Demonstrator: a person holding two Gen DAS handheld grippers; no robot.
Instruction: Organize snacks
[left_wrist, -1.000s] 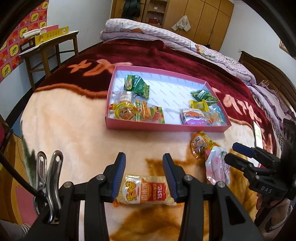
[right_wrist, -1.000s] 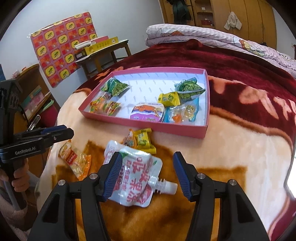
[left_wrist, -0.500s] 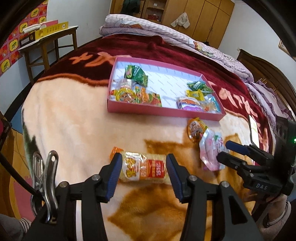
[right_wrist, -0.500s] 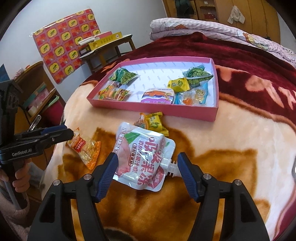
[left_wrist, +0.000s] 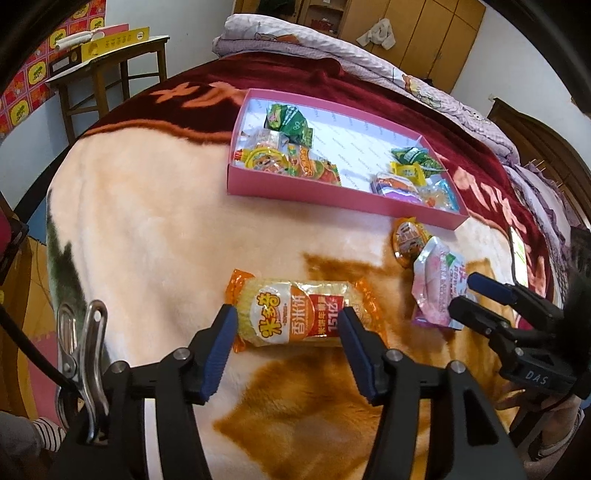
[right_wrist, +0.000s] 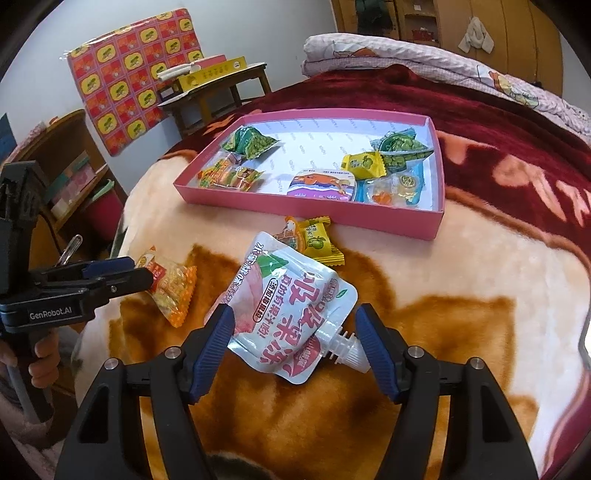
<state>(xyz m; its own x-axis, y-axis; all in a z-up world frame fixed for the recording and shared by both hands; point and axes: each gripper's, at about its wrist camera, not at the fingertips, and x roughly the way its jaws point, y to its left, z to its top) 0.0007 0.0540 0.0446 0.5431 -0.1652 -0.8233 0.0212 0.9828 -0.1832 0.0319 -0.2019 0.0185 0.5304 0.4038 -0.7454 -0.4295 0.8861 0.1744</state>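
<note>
Left tool (left_wrist: 286, 334) spread, just widened, straddling rice-cracker packet (left_wrist: 295, 317) on bed blanket (left_wrist: 147, 229); right tool (right_wrist: 293, 345) spread around spouted jelly pouch (right_wrist: 291, 310); bare blanket between both and pink tray (right_wrist: 369, 219) edge.

A pink tray (left_wrist: 332, 195) holds green and yellow packets on a cream, orange and maroon blanket (left_wrist: 147, 221); an orange-and-yellow rice cracker pack (left_wrist: 295, 314) lies beside a pink-and-white pouch (right_wrist: 291, 314).
</note>
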